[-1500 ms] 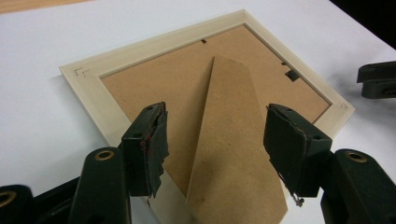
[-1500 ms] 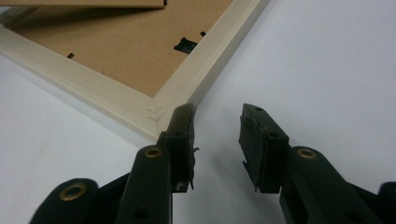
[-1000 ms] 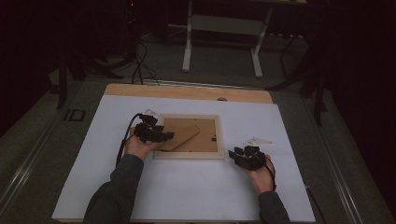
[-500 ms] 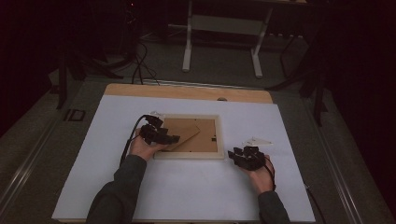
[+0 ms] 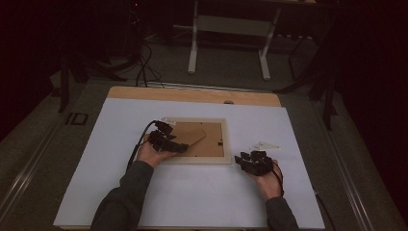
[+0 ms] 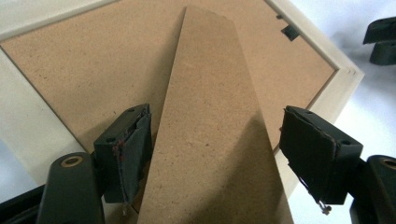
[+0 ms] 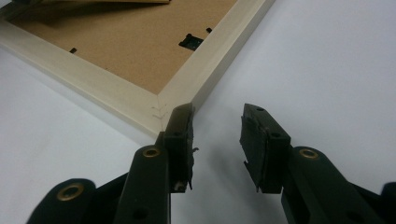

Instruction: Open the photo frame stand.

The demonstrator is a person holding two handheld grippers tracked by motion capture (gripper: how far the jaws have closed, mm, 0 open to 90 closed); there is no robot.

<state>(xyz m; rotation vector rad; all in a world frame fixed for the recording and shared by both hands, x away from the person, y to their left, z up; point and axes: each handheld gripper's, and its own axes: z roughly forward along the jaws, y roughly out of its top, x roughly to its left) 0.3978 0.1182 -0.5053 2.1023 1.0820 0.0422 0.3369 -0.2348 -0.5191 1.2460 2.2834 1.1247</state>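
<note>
A pale wooden picture frame [image 5: 224, 140] lies face down on the white table top [image 5: 192, 192], its brown backing board [image 6: 84, 70] upward. A brown fold-out stand [image 6: 210, 121] runs across the backing. My left gripper [image 5: 167, 140] is over the frame's left part; its jaws [image 6: 219, 158] are open and straddle the stand, one on each side. My right gripper [image 5: 252, 161] rests on the table just right of the frame's near right corner [image 7: 156, 105]. It [image 7: 219, 144] is open with nothing between its fingers, and its left finger [image 7: 181, 135] is close to that corner.
A small black clip [image 7: 190, 42] sits on the backing near the frame's edge. The table's bare wooden strip [image 5: 192, 95] runs along the far side. Beyond it are white desk legs [image 5: 194, 45] and cables [image 5: 142, 62] on a dark floor.
The left gripper has shifted a little to the right, farther over the frame and its stand. The right gripper has stayed put.
</note>
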